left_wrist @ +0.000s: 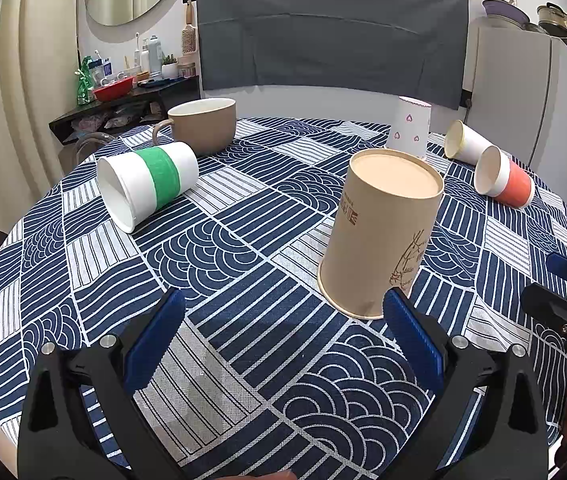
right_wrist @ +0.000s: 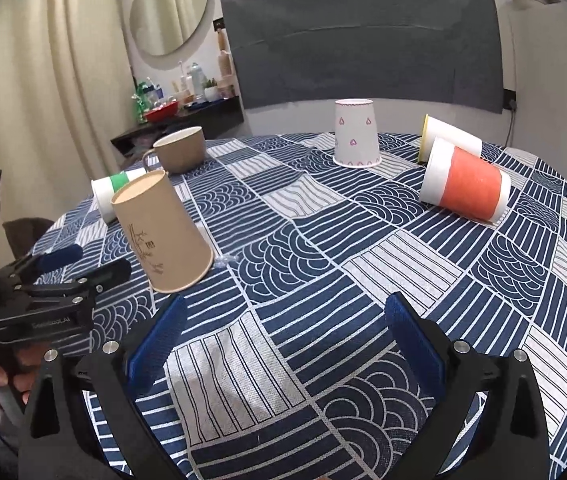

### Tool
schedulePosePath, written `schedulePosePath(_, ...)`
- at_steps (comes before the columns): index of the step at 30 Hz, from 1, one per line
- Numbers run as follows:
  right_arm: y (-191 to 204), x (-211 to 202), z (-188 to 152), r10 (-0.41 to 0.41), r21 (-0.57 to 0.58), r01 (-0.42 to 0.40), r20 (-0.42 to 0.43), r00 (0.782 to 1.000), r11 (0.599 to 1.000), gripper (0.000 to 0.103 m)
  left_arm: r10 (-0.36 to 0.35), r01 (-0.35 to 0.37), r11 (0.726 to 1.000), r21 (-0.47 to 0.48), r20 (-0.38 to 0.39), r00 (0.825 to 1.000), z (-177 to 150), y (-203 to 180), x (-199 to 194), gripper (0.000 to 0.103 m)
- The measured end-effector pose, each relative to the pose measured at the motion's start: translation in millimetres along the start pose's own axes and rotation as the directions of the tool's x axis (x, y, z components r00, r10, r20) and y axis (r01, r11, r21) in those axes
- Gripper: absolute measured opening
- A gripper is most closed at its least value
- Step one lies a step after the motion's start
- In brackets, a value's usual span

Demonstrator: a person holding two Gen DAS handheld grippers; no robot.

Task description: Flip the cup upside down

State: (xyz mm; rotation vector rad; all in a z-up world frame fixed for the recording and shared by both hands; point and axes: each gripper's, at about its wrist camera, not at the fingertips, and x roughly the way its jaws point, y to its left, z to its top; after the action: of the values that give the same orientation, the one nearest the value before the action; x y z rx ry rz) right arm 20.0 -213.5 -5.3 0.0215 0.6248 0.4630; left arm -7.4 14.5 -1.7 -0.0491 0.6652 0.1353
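Note:
A tan paper cup [left_wrist: 379, 236] stands upside down on the patterned tablecloth [left_wrist: 243, 280], just ahead of my left gripper's right finger; it also shows in the right wrist view [right_wrist: 163, 232]. My left gripper [left_wrist: 283, 344] is open and empty, low over the cloth. My right gripper [right_wrist: 283, 344] is open and empty, right of the tan cup. A green-banded cup [left_wrist: 147, 184] lies on its side at the left. An orange-banded cup [right_wrist: 463, 184] and a yellow-rimmed cup [right_wrist: 447, 136] lie on their sides at the right. A heart-print cup [right_wrist: 355, 132] stands upside down at the back.
A brown ceramic mug [left_wrist: 203, 124] stands upright at the back left. The right gripper's body [left_wrist: 563, 304] shows at the left wrist view's right edge, the left gripper's body [right_wrist: 43, 292] at the right wrist view's left edge. A cluttered shelf [left_wrist: 123, 92] stands behind the table.

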Motion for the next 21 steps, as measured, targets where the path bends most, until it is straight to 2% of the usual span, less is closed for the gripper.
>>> schedulePosePath(7, 5.9, -1.3, -0.9, 0.015, -0.037, -0.015, 0.002, 1.0, 0.999, 0.095, -0.006, 0.006, 1.0, 0.008, -0.003, 1.0, -0.9, -0.5, 0.3, 0.097)
schedulePosePath(21, 5.1, 1.2, -1.2, 0.035, -0.028, -0.036, -0.017, 0.999, 0.999, 0.095, -0.032, 0.032, 0.999, 0.014, -0.001, 0.999, -2.1, -0.2, -0.8, 0.097)
